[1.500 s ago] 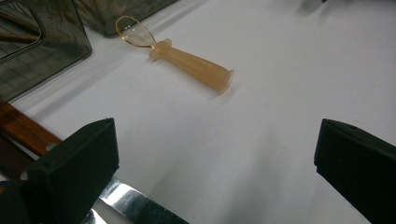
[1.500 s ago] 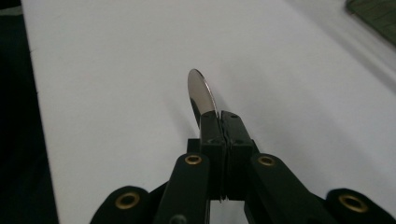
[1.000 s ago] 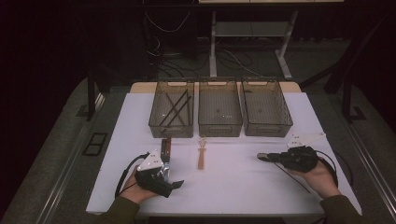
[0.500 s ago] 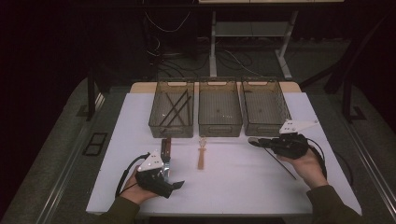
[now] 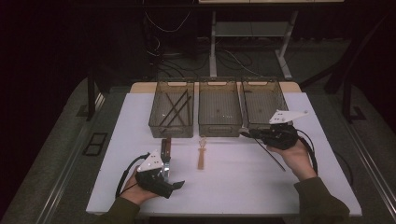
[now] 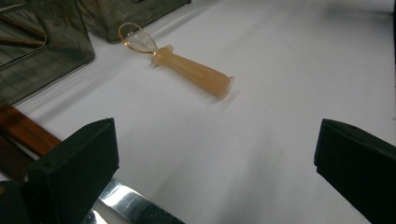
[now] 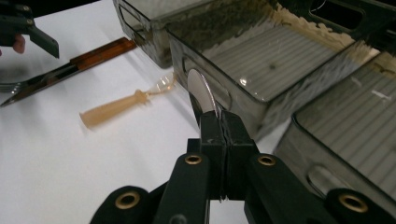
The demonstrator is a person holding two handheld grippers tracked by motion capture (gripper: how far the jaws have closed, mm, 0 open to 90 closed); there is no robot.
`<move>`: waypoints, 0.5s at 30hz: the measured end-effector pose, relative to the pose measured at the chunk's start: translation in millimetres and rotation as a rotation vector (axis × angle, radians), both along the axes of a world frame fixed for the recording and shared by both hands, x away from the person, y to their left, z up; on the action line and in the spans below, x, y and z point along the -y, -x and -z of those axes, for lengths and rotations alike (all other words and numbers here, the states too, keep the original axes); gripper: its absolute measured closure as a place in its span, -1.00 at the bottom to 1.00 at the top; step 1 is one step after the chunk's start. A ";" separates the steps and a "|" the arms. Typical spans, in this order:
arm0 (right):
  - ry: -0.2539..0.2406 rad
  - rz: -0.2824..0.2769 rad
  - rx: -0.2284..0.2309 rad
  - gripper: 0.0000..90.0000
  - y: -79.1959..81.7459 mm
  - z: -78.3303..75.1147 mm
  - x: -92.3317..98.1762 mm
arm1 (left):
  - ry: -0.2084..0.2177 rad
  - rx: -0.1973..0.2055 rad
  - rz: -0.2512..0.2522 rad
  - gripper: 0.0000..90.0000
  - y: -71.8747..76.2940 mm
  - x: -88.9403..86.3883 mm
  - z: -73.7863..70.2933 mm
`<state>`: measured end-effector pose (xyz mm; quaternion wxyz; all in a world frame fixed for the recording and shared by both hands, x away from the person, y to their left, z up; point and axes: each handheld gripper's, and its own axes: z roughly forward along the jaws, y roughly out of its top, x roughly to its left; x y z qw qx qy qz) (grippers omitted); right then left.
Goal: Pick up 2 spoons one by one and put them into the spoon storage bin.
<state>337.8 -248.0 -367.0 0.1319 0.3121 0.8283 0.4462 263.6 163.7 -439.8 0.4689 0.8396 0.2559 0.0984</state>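
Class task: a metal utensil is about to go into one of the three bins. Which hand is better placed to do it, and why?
Right. The right gripper is shut on the metal utensil beside the bins; the left gripper rests open near the table's front.

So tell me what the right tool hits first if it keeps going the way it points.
Probably the middle bin: the right tool, shut on a metal utensil, aims at its near wall, utensil tip leading. Depth is unclear.

From above we see a dim room, black beyond the white bench (image 5: 233, 186), which takes what light there is; the picture is soft and grainy. In the left gripper view, the near black fingers (image 6: 74, 168) blur and soft shadows trail the amber spoon (image 6: 187, 70). In the right gripper view, glare streaks the metal blade (image 7: 201, 93) and the bins' (image 7: 280, 60) walls.
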 end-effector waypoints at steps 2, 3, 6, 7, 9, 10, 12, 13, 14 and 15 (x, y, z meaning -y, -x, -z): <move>0.004 -0.006 0.009 0.98 -1.6 -4.8 -4.7 | 0.006 0.004 -0.003 -1.00 -0.4 -0.9 -0.6; 0.003 -0.003 0.013 0.98 -3.1 -7.6 -6.8 | 0.007 0.006 0.000 -1.00 -0.2 -1.2 -0.8; -0.001 -0.002 0.021 0.98 -9.4 -14.5 -13.1 | 0.003 0.005 0.006 -1.00 0.1 0.6 -0.4; -0.005 -0.002 0.022 0.98 -11.5 -16.7 -15.0 | -0.001 0.006 0.011 -1.00 0.2 1.4 -1.0; -0.023 0.003 0.025 0.98 -15.0 -20.4 -19.1 | 0.003 0.012 0.014 -1.00 1.1 3.1 -1.6; -0.031 0.005 0.026 0.98 -17.0 -22.0 -21.1 | -0.003 0.014 0.020 -1.00 1.0 3.7 -1.0; -0.029 0.011 0.033 0.98 -21.2 -25.3 -25.7 | -0.011 0.010 0.022 -1.00 0.8 4.6 0.4; -0.032 0.011 0.034 0.98 -24.2 -27.6 -28.0 | -0.011 0.006 0.021 -1.00 1.1 4.9 0.7; -0.033 0.010 0.035 0.98 -26.6 -29.5 -29.6 | -0.009 0.005 0.020 -1.00 1.2 4.9 0.6; -0.033 0.014 0.035 0.98 -28.1 -30.9 -31.1 | -0.008 0.006 0.021 -1.00 1.3 4.7 0.3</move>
